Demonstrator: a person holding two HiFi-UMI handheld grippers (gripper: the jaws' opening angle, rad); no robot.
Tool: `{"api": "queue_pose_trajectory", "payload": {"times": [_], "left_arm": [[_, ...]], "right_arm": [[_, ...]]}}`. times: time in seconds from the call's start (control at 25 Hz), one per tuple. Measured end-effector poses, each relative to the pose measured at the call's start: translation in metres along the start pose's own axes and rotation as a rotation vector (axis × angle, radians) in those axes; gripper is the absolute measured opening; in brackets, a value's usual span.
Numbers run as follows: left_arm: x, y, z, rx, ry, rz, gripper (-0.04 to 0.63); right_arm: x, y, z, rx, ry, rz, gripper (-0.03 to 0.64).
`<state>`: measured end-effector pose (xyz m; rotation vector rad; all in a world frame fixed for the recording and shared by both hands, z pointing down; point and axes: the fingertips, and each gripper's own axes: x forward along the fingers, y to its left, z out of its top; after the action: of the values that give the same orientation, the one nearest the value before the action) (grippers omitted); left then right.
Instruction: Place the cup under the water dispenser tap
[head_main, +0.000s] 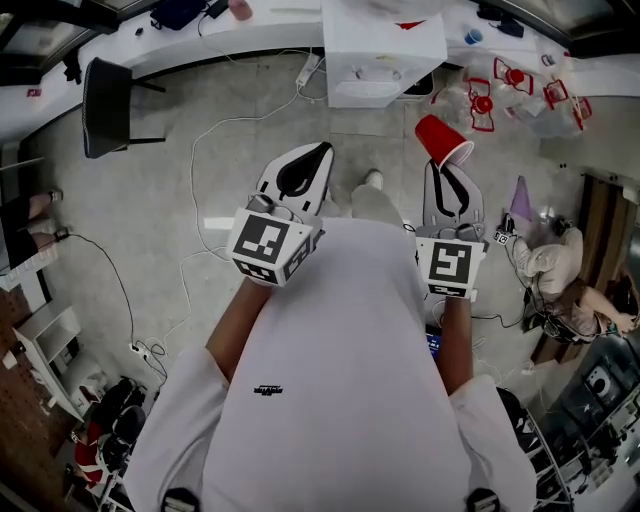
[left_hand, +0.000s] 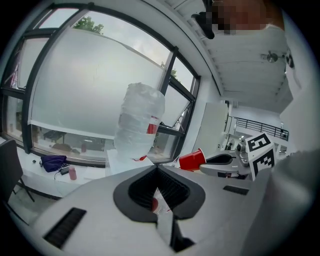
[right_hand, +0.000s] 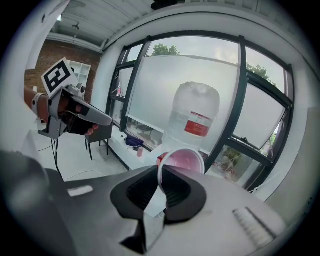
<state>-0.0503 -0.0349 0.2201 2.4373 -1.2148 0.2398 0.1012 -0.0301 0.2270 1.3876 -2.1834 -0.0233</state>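
Note:
A red plastic cup (head_main: 443, 138) is pinched by its rim in my right gripper (head_main: 441, 168), which is shut on it; in the right gripper view the cup's pale inside (right_hand: 181, 161) faces the camera above the right gripper (right_hand: 161, 172). The white water dispenser (head_main: 385, 50) stands ahead, past the cup, with a big clear bottle (right_hand: 195, 120) on top. My left gripper (head_main: 318, 156) hovers beside the right one, shut and holding nothing. From the left gripper view, the left gripper (left_hand: 157, 169) points at the bottle (left_hand: 140, 122), and the cup (left_hand: 192, 160) shows to the right.
A black chair (head_main: 105, 105) stands at the left by the white window counter (head_main: 200, 45). A white cable (head_main: 230, 125) trails over the floor toward the dispenser. Red-and-clear containers (head_main: 500, 95) lie to the dispenser's right. Shelves and clutter line both sides of the room.

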Motion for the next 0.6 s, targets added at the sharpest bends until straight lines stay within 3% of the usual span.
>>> {"api": "queue_pose_trajectory", "payload": {"times": [0.6], "left_arm": [[0.022,-0.012,0.009,-0.016,-0.016,0.129,0.001]], "right_arm": [[0.025,-0.025,-0.019,-0.042,-0.022,0.142,0.034]]}}
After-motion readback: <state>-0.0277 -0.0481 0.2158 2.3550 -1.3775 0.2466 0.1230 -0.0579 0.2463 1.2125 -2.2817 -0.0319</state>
